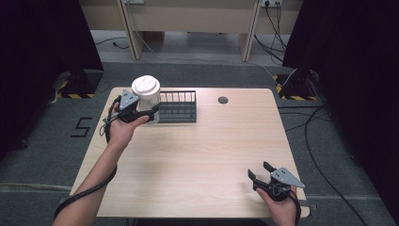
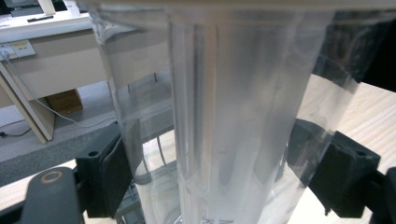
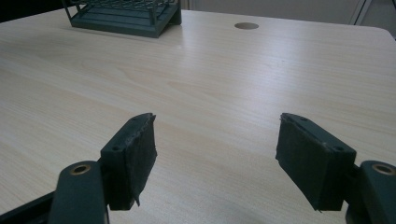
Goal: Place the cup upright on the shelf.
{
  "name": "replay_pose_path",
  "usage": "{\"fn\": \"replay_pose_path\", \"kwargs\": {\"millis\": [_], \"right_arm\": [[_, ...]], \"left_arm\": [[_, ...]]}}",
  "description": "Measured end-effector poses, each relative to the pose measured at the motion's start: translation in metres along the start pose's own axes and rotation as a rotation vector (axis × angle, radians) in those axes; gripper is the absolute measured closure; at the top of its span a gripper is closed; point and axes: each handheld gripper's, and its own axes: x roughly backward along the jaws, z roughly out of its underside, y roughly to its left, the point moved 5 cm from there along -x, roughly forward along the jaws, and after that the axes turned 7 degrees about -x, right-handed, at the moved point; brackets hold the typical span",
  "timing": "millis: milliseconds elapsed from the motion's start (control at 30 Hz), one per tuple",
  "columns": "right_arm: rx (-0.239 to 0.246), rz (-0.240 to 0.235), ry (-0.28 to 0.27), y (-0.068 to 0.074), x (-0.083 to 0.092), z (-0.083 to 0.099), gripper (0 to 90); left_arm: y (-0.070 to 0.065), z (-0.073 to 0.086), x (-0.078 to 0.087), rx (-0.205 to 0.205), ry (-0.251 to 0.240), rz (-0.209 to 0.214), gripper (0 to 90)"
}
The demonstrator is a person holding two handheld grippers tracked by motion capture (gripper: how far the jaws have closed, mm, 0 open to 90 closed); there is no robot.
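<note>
rack: dark wire rack at the far left of the surface
hole: round, near the far edge

One readable mark: a black "5" taped on the grey floor, just outside the table's edge, out beyond the left gripper on the side away from the other hand. Nothing else legible anywhere.
</note>
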Motion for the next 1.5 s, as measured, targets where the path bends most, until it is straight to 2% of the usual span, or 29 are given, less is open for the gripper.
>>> {"fn": "replay_pose_path", "kwargs": {"millis": [800, 1300, 1500], "right_arm": [[-0.014, -0.005, 0.001, 0.0, 0.0, 0.0, 29.0], [-0.018, -0.009, 0.001, -0.001, 0.0, 0.0, 29.0], [-0.011, -0.008, -0.001, -0.002, 0.0, 0.0, 29.0]], "left_arm": [[0.006, -0.033, -0.031, -0.005, -0.018, -0.01, 17.2], [0.011, -0.045, -0.054, -0.009, -0.012, -0.032, 17.3], [0.009, -0.044, -0.072, -0.007, -0.007, -0.041, 17.2]]}}
